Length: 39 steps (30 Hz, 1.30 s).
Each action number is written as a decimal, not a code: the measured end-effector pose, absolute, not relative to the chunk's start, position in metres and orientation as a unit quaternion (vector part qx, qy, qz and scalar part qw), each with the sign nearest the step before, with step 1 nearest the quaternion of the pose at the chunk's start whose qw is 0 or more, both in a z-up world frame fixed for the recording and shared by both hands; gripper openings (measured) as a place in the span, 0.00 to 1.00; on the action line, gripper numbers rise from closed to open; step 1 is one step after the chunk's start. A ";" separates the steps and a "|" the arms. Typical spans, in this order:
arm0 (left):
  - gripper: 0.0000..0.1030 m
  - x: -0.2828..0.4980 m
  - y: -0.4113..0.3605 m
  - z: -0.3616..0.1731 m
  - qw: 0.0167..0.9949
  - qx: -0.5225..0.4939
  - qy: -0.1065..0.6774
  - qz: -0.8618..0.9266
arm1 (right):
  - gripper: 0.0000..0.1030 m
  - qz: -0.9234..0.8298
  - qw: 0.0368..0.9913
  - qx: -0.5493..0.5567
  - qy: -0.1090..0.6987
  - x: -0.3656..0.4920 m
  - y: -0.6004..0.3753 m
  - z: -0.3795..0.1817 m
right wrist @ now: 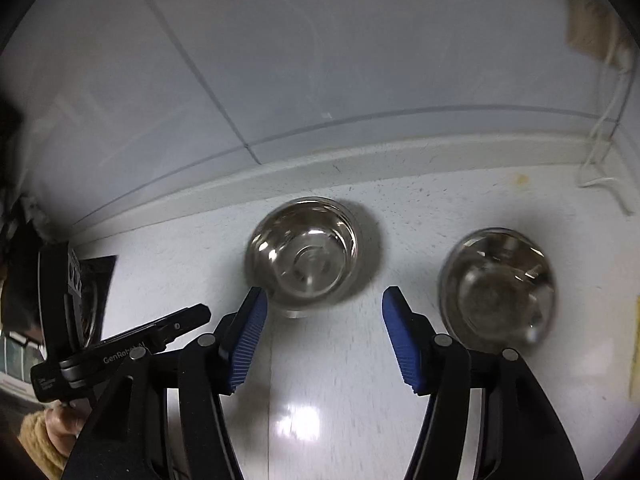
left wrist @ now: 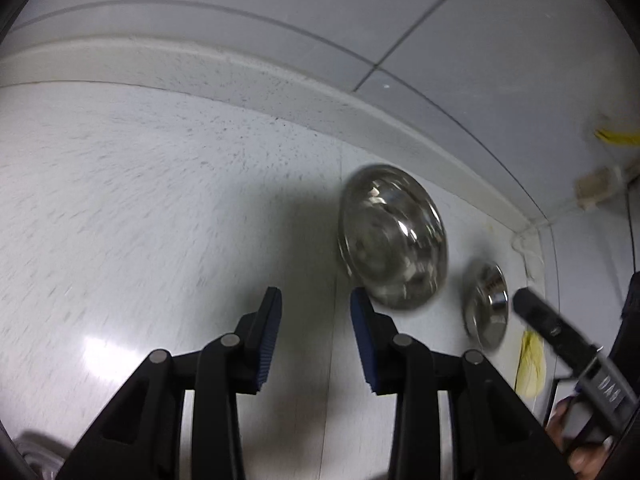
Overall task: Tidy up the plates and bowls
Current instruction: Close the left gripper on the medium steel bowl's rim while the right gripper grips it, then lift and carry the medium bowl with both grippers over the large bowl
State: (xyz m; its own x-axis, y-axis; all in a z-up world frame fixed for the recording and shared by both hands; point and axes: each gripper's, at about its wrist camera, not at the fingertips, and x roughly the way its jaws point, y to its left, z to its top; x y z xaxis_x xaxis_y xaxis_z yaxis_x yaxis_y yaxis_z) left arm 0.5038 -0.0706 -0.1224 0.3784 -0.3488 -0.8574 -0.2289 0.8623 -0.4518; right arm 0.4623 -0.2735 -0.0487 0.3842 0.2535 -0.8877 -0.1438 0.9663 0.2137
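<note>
Bowls first: we see two steel ones, the nearer bowl just in front of the counter's back ledge, the other bowl beside it, apart and not nested. By our reading, stacking remains; no plates show. Our right gripper tilts down short of the ledge, jaws parted, holding nothing. Our left gripper also tilts down, half open and empty.
</note>
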 end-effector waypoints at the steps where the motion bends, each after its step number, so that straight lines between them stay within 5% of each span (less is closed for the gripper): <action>1: 0.33 0.512 -0.071 -0.128 0.787 -0.259 0.559 -0.039 | 0.53 0.115 0.825 0.055 0.551 0.474 -0.272 -0.062; 12: 0.36 0.568 -0.074 -0.159 0.780 -0.260 0.567 -0.048 | 0.53 0.092 0.799 0.063 0.590 0.524 -0.260 -0.137; 14: 0.34 0.573 -0.079 -0.162 0.779 -0.253 0.571 -0.054 | 0.45 0.087 0.800 0.052 0.591 0.527 -0.257 -0.142; 18: 0.10 0.572 -0.092 -0.165 0.777 -0.238 0.577 -0.079 | 0.18 0.068 0.794 0.038 0.603 0.535 -0.251 -0.155; 22: 0.07 0.563 -0.089 -0.151 0.789 -0.244 0.558 -0.081 | 0.09 0.057 0.796 0.037 0.601 0.534 -0.250 -0.155; 39: 0.07 0.416 -0.081 0.061 0.878 -0.236 0.404 -0.102 | 0.09 0.109 0.883 0.045 0.454 0.423 -0.222 0.042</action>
